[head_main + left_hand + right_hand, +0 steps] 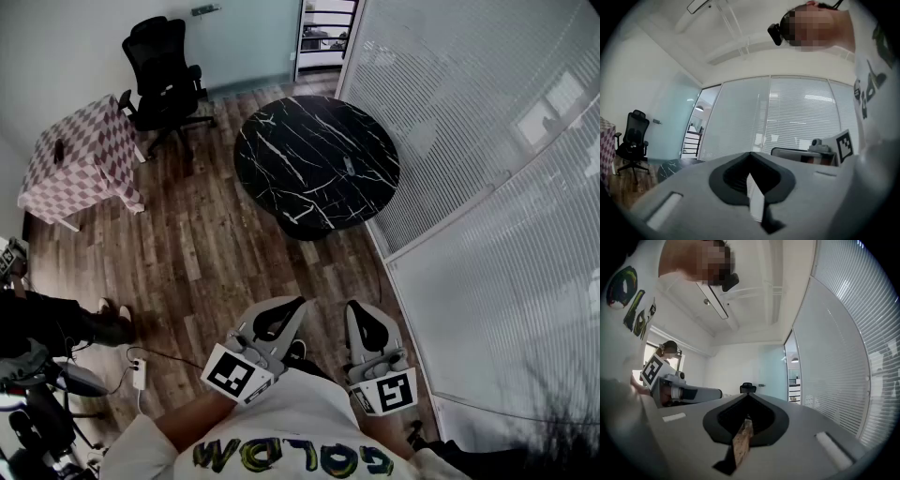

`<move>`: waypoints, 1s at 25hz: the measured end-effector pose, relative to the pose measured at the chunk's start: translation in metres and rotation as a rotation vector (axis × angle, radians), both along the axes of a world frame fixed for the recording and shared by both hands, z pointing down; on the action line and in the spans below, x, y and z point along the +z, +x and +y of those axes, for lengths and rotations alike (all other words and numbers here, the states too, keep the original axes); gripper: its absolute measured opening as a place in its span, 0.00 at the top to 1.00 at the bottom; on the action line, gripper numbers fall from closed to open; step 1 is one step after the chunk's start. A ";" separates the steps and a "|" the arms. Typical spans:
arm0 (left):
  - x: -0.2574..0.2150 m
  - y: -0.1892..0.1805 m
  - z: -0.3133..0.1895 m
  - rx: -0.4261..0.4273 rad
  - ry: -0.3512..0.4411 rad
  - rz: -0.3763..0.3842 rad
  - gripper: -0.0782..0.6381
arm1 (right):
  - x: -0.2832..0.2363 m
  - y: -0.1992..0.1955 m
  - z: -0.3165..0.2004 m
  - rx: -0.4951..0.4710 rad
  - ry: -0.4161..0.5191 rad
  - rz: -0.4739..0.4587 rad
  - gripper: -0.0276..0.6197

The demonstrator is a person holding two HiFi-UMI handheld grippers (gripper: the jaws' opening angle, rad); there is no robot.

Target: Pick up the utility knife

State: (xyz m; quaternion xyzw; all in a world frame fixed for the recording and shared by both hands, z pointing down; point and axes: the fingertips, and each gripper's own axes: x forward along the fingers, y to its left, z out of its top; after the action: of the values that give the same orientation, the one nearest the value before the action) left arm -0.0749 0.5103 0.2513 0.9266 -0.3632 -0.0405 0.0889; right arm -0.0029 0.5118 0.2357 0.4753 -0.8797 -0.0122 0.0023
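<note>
A small grey, elongated thing, which looks like the utility knife (348,166), lies on the right part of the round black marble table (291,150), far ahead of both grippers. My left gripper (299,303) and right gripper (353,306) are held side by side close to my body, level, above the wooden floor. Both are shut with nothing between the jaws. The left gripper view shows its jaws (750,155) meeting at the tip, with the table (677,166) low at the left. The right gripper (748,395) shows the same closed tip in its own view.
A black office chair (164,70) and a small table with a chequered cloth (80,159) stand at the far left. A curved glass wall with blinds (487,187) runs along the right. Another person's legs (66,323) and a power strip (139,373) are at the left on the floor.
</note>
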 end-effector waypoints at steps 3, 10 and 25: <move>-0.001 0.009 -0.001 -0.004 -0.003 -0.004 0.89 | -0.004 0.005 0.001 -0.009 0.000 -0.014 0.95; 0.002 0.045 -0.004 -0.005 0.002 -0.001 0.89 | 0.000 0.037 -0.001 -0.026 -0.004 -0.034 0.95; 0.025 0.059 -0.068 -0.022 -0.032 -0.009 0.89 | 0.027 0.050 -0.064 -0.040 -0.056 -0.054 0.95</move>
State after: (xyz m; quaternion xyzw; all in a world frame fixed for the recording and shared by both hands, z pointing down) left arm -0.0154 0.4421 0.2760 0.9211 -0.3745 -0.0316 0.1016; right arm 0.0470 0.4482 0.2627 0.4577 -0.8887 0.0253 -0.0081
